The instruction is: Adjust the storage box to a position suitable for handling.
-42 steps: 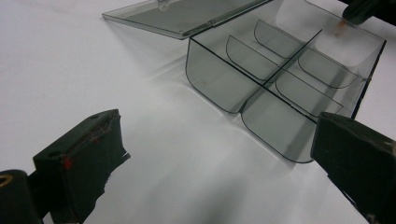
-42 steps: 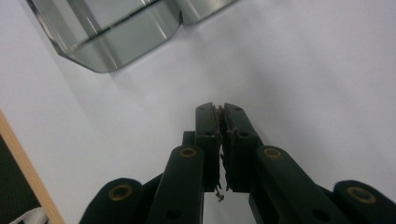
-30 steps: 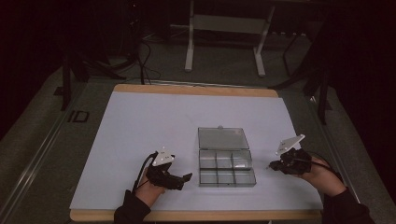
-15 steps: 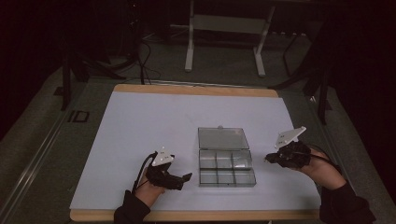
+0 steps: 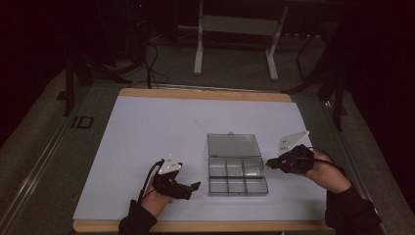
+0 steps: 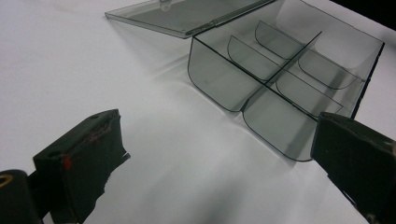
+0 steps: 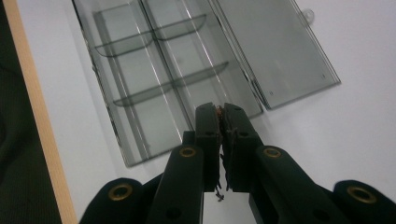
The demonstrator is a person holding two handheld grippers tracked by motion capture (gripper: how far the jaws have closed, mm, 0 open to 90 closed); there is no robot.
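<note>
Clear compartment box (image 5: 237, 171) lying open near the middle of the counter (image 5: 147, 127), a little right of centre and toward the near edge; lid (image 5: 233, 145) swung flat onto the far side, six-cell tray (image 5: 238, 176) on the near side

Every cell looking empty: nothing but smoke-tinted walls and curved dividers, both in the left gripper view (image 6: 280, 70) and in the right gripper view (image 7: 154, 79)

Left tongs (image 5: 192, 186) low over the counter just left of the tray's near-left corner, spread wide, holding nothing, not touching the box; same wide gap plain in the left gripper view (image 6: 219, 154), with white counter between the two black pads

Right tongs (image 5: 269, 163) at the tray's right wall, closed pad to pad; in the right gripper view (image 7: 221, 121) the tips hanging over the rim beside the hinge line, touching or just above, hard to say which; a speck of reddish colour where the pads meet, too small to call a held piece, so probably nothing gripped

Step in hand, as a judgement: setting up around an opened, unfilled box, hands flanking it, either to steady it or to bring the lid over

Next move likely calling for a light, low approach: thin plastic, apt to skate on the smooth sheet, so left tongs bracing the near-left corner while the right works at rim or lid
</note>
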